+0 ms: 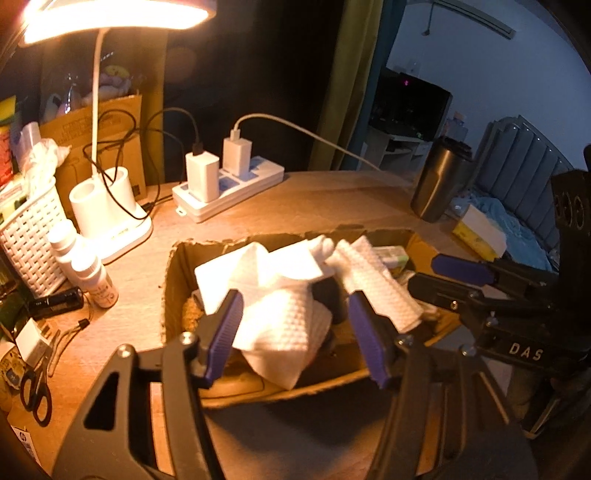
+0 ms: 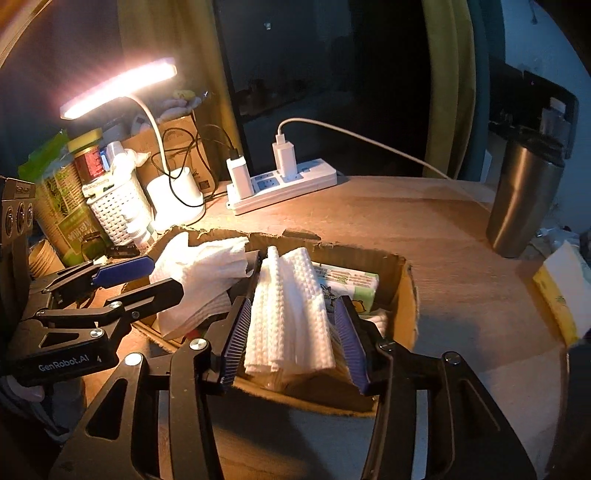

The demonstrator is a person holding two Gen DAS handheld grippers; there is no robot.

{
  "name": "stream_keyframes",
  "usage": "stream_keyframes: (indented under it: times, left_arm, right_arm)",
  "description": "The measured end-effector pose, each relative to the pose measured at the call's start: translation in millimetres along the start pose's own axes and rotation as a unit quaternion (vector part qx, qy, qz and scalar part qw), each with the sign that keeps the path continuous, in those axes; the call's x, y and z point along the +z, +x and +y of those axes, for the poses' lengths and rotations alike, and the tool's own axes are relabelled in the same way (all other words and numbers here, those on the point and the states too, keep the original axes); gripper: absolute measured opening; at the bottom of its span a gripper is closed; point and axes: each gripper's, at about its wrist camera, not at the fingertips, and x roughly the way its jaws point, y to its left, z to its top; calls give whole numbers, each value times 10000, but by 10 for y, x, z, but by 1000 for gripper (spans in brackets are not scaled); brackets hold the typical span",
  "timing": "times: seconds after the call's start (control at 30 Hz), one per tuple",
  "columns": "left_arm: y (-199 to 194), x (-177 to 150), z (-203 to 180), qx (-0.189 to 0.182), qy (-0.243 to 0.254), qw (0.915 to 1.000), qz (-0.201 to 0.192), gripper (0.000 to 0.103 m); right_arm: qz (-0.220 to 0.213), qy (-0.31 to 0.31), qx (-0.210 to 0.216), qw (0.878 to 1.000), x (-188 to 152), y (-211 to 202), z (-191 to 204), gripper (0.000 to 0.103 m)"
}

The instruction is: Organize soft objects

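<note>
Our left gripper [image 1: 293, 332] and right gripper [image 2: 297, 338] each hang spread apart, released, around white cloths [image 2: 291, 314] in the cardboard box [image 2: 408, 295] on the desk [image 2: 406, 221].

Lit desk lamp [image 2: 118, 86], wooden table [image 2: 424, 229], olive curtain [image 1: 347, 85].

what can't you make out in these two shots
- Bottom of the box: left wrist view, covered by the white cloths.
- Dark thing under the cloths: left wrist view, mostly covered and unlit.
- Print on the green packet: right wrist view, too small, partly behind the folded cloth.
- Yellow box: right wrist view, cut off by the right edge.
- Small bottle labels: left wrist view, washed out by the lamp.
</note>
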Motion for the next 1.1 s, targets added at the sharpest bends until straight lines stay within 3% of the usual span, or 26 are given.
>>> stream_keyframes:
  times: [1.1]
  left_arm:
    - [-1089, -269, -384, -94, 356, 9956, -867, 66]
  right_arm:
    - [-825, -153, -378, 9958, -299, -1089, 330, 51]
